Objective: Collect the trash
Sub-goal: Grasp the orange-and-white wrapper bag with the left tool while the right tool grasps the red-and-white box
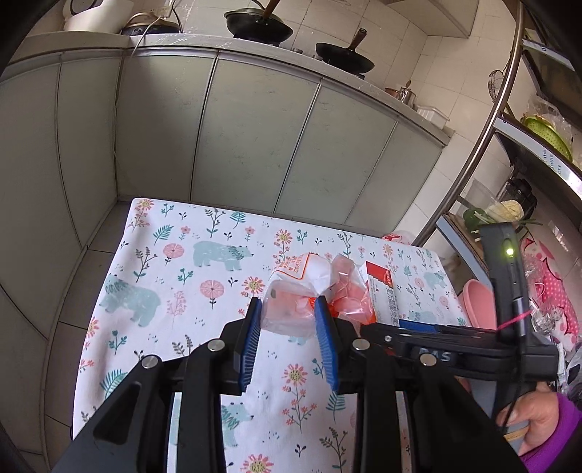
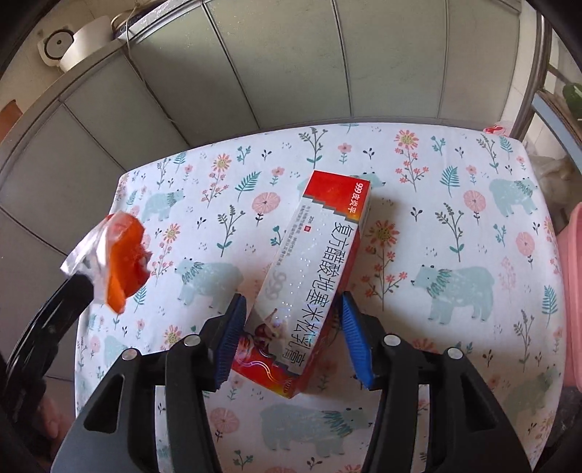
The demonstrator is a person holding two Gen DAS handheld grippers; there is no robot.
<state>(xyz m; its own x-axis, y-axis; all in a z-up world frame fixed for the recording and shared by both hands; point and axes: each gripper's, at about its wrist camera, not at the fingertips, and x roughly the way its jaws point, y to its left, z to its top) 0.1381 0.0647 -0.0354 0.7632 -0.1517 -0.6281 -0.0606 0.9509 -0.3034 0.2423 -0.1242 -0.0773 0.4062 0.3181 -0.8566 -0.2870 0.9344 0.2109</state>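
In the left wrist view, the left gripper [image 1: 287, 303] is clamped on a crumpled plastic wrapper [image 1: 302, 291], clear with white and orange print, both blue pads [image 1: 251, 338] pressing its sides above the floral tablecloth [image 1: 174, 262]. Just right of it lies the red-and-white ointment box [image 1: 382, 291], with the right gripper [image 1: 418, 325] reaching in from the right edge. Two black woks [image 1: 258, 23] sit on the counter behind. In the right wrist view, the right gripper [image 2: 293, 303] straddles the near end of the ointment box [image 2: 316, 262], which lies flat on the tablecloth [image 2: 454, 203]; its left pad [image 2: 229, 338] touches the box, the right pad stands slightly off. The wrapper [image 2: 116, 262] hangs at the left, held up by the left gripper's tip.
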